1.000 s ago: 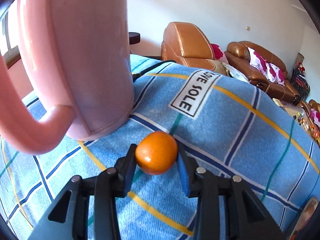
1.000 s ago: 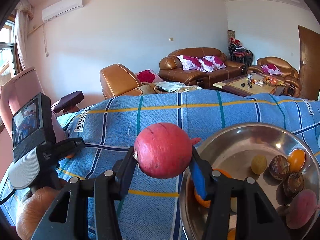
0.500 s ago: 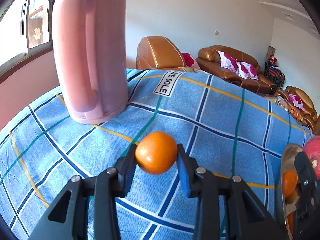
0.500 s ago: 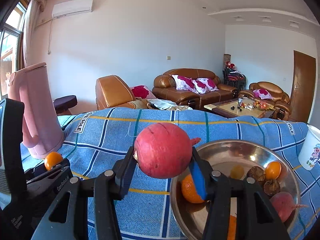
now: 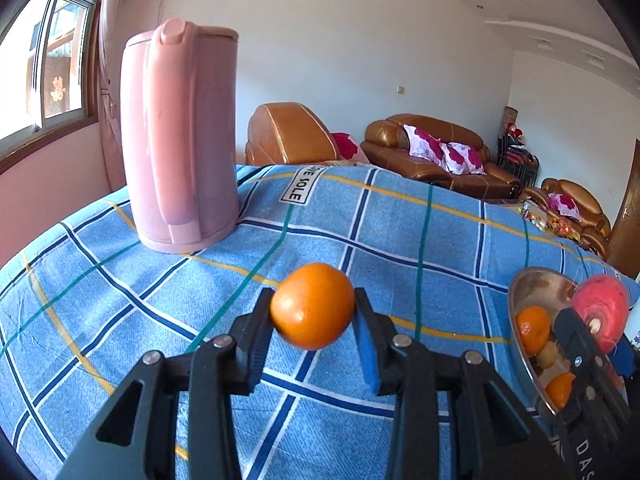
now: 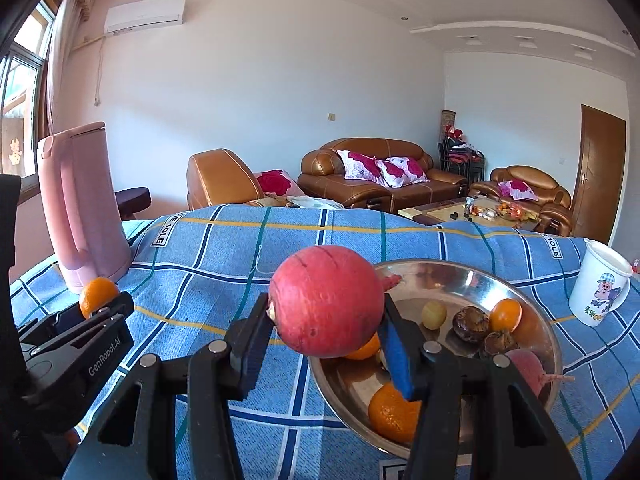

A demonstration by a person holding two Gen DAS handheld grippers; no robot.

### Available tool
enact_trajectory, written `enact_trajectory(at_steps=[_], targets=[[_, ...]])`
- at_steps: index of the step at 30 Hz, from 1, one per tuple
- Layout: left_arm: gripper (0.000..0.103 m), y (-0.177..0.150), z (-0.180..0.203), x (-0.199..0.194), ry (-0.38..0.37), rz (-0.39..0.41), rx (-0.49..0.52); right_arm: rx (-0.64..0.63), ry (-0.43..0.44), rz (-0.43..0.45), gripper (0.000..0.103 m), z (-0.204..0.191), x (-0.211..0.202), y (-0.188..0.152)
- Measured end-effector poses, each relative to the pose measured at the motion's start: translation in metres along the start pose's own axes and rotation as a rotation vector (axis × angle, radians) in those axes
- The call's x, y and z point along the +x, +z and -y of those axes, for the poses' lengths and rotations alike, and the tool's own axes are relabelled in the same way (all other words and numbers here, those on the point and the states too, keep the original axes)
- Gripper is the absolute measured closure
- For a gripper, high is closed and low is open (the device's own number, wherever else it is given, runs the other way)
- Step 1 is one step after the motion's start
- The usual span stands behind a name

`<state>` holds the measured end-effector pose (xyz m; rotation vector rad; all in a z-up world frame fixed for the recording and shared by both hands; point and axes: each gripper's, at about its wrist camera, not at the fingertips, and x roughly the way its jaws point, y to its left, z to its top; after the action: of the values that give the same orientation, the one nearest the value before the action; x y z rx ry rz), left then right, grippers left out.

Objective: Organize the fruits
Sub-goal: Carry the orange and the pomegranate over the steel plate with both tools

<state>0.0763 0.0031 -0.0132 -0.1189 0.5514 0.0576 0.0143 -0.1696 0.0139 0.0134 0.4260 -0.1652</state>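
Observation:
My left gripper [image 5: 313, 312] is shut on a small orange tangerine [image 5: 312, 305], held above the blue checked cloth [image 5: 360, 232]. In the right wrist view that same tangerine [image 6: 98, 295] shows at the left in the left gripper [image 6: 96, 304]. My right gripper [image 6: 326, 320] is shut on a red pomegranate [image 6: 326, 300], just left of and over the near rim of a steel bowl [image 6: 460, 276]. The bowl holds several fruits: tangerines [image 6: 506, 314], dark brown fruits [image 6: 472, 322], a small yellow one [image 6: 434, 314]. In the left wrist view the bowl [image 5: 536, 288] and pomegranate [image 5: 600, 308] sit at the right edge.
A tall pink kettle [image 5: 180, 136] stands on the cloth at the back left. A white printed cup [image 6: 600, 284] stands right of the bowl. Beyond the table are brown leather sofas [image 6: 372, 176] and a low table with clutter [image 6: 480, 212].
The left gripper has pulled back and swung right with the tangerine, so the kettle now looks farther and the bowl enters its view. The right gripper shifted slightly, still holding the pomegranate.

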Motion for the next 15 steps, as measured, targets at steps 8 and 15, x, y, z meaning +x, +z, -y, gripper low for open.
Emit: enact_trajectory(at_steps=[8,15], targets=[[0.064,-0.005,0.010,-0.017,-0.028,0.067,0.044,-0.002,0.006,-0.007,0.050,0.009,-0.010,-0.006],[0.064,-0.007,0.014,-0.023,-0.043,0.092,0.067,-0.008,0.010,-0.010,0.050,0.011,-0.010,-0.006]])
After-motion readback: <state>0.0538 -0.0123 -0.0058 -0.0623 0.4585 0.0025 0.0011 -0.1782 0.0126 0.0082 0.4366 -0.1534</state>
